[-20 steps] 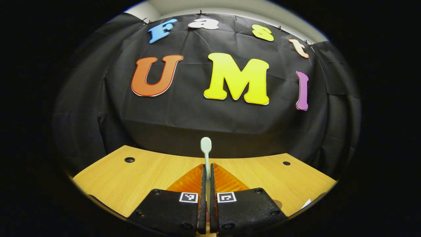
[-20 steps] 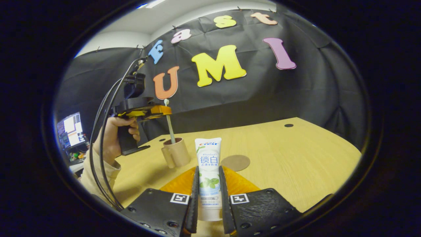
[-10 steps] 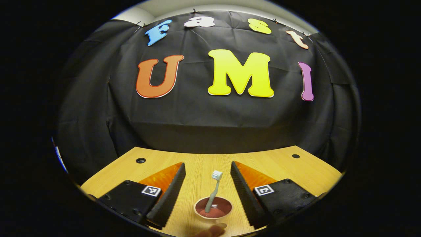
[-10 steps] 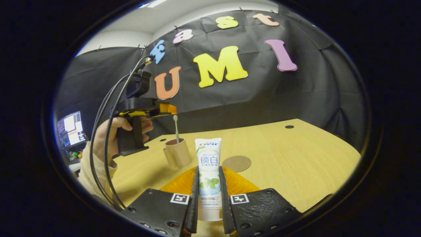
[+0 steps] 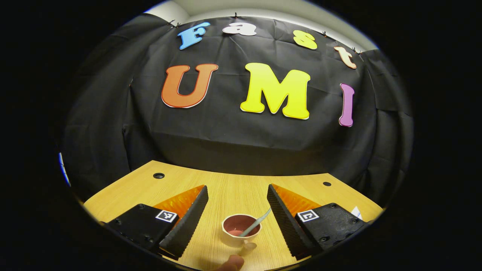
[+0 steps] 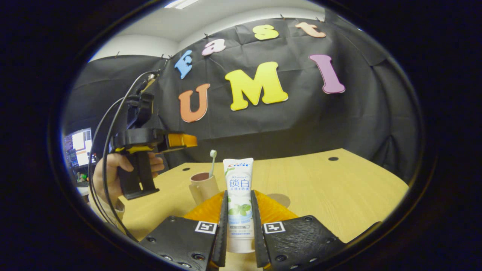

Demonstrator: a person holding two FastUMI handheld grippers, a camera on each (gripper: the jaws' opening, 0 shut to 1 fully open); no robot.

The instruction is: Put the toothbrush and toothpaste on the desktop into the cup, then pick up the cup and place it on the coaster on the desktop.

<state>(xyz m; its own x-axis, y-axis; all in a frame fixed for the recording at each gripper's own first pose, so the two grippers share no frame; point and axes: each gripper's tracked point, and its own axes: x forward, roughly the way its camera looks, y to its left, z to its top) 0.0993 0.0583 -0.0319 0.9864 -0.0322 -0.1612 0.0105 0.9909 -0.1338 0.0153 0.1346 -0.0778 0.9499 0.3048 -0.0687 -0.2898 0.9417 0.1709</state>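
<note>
A tan cup [image 5: 241, 230] with a reddish inside stands on the wooden desk, and a pale green toothbrush [image 5: 257, 223] leans in it. My left gripper [image 5: 238, 203] is open above and behind the cup, nothing between its fingers. In the right gripper view the cup [image 6: 203, 186] holds the toothbrush [image 6: 212, 162] with its bristle end up, and the left gripper [image 6: 180, 140] hovers up and to its left in a person's hand [image 6: 113, 169]. My right gripper [image 6: 238, 216] is shut on an upright white toothpaste tube [image 6: 238, 195]. The round brown coaster [image 6: 280, 198] lies just behind it, partly hidden.
The wooden desk [image 6: 339, 188] reaches back to the black cloth wall, with small cable holes [image 5: 158, 175] near its far edge. A lit monitor [image 6: 77, 146] stands off the desk at the left. A fingertip [image 5: 229, 262] shows at the lower edge of the left gripper view.
My left gripper opened and let the toothbrush drop into the cup, then rose and drew back; the brush now leans to the side. My right gripper kept hold of the toothpaste and tilted slightly.
</note>
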